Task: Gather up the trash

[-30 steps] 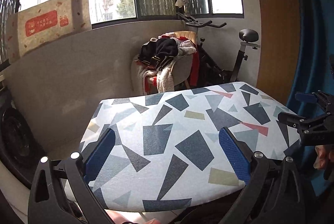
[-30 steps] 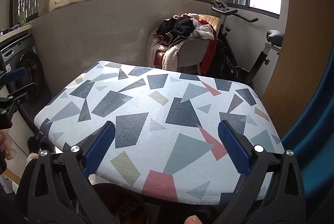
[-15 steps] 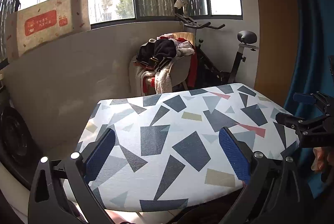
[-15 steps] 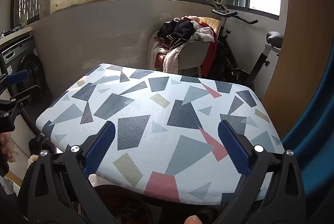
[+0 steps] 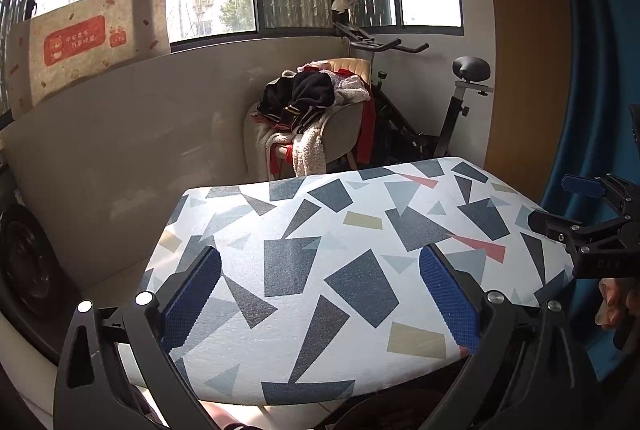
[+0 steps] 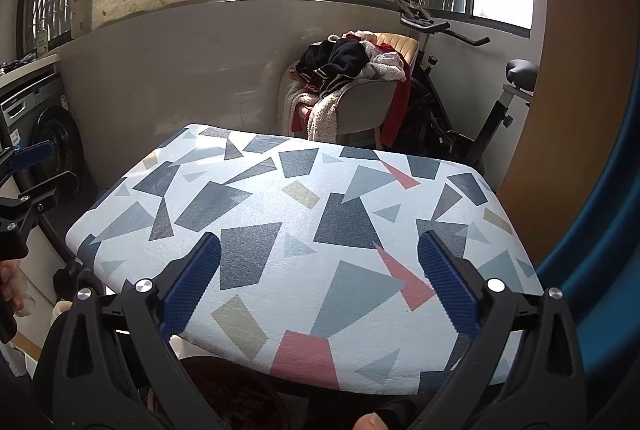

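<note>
No trash shows on the table, which has a white cloth with grey, blue and pink shapes; it also shows in the right wrist view. My left gripper is open and empty above the table's near edge. My right gripper is open and empty above the near edge too. The right gripper also shows at the right edge of the left wrist view, and the left gripper shows at the left edge of the right wrist view.
A chair heaped with clothes stands beyond the table, next to an exercise bike. A washing machine is at the left. A blue curtain hangs at the right. A dark round container sits under the table's near edge.
Both views have risen slightly, so the table sits a little lower in frame. Both grippers stay open and empty.
</note>
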Demonstrator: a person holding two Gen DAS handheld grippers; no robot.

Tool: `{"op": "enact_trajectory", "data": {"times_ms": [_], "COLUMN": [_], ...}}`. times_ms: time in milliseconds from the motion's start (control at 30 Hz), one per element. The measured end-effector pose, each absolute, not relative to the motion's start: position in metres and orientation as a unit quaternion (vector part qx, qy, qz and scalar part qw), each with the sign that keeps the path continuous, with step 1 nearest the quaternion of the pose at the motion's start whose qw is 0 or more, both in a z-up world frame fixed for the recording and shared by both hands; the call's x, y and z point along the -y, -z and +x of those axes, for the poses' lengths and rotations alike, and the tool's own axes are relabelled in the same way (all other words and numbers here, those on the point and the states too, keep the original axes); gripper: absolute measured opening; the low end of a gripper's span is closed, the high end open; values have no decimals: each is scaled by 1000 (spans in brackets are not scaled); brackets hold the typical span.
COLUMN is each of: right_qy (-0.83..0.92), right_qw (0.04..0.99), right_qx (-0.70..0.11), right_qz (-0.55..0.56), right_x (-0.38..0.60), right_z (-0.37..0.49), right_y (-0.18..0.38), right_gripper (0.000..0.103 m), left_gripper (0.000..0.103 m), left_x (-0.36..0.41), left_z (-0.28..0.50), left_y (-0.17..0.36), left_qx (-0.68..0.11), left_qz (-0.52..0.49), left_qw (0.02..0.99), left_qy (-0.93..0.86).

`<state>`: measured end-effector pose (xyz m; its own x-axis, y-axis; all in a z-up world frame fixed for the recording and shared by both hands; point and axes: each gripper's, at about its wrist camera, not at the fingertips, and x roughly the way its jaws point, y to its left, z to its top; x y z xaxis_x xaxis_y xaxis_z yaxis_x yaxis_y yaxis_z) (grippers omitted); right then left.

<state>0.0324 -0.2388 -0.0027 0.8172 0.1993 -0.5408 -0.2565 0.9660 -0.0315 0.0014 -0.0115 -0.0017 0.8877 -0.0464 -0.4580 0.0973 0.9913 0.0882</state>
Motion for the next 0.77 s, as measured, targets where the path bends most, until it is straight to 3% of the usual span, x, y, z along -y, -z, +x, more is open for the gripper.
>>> {"op": "enact_trajectory", "data": {"times_ms": [767], "right_qy": [-118], "right_qw": [951], "right_qx": [-280], "right_qz": [-50], "right_x": [241], "right_z": [34], "right_y": [4], "right_gripper": [97], "left_gripper": [97], "left_x": [11], "left_z": [6], "left_y": [2], "left_qx": [-242], "left_qz": [52], "left_qw": [968], "left_qy": [30]}}
